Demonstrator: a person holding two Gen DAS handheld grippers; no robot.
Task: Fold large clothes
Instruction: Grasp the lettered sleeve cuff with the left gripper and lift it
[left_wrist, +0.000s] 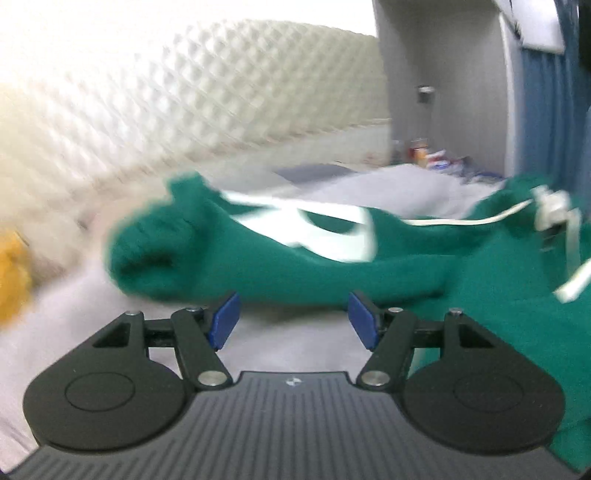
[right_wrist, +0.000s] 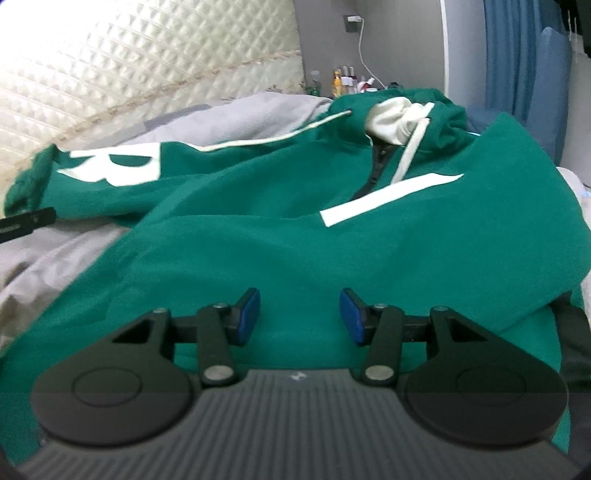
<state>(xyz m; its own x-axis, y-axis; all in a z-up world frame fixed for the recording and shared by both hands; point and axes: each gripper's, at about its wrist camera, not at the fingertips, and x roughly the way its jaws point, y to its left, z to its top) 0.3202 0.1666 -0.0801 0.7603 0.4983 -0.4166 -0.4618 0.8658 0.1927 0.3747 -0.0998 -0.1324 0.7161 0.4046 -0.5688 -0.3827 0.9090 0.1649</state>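
While the left wrist view is smeared with motion blur, its nearest parts read clearly enough: the left tongs (left_wrist: 293, 319) stand wide apart with nothing between the blue pads (left_wrist: 226, 319), over bare grey bedsheet (left_wrist: 291, 350). Just beyond the pads lies a sleeve (left_wrist: 207, 254) of the green hoodie (left_wrist: 498, 295), its cuff bunched to the left and part of a large white letter showing on it. Further right, a white drawstring (left_wrist: 461, 221) trails across the green cloth toward the neck.

From the right wrist view, the right tongs (right_wrist: 300, 317) are partly open, the pads apart, hovering over the hoodie's (right_wrist: 258, 251) lower body; whether they touch the cloth cannot be told, but nothing is pinched between them. The garment is spread on the bed, filling the near and middle ground. A white bar (right_wrist: 388, 197) is printed on the chest to the right, a dark zip (right_wrist: 373, 173) runs up to the cream-lined hood (right_wrist: 395, 118) at the far end, and the sleeve (right_wrist: 103, 173) with a white letter R stretches away to the left. A black part of the other tool (right_wrist: 27, 221) shows at the left edge beside that sleeve's cuff. Beyond the hoodie are the quilted cream headboard (right_wrist: 129, 62) on the left, small bottles (right_wrist: 343, 81) in the far middle, and a blue curtain (right_wrist: 517, 51) at far right.
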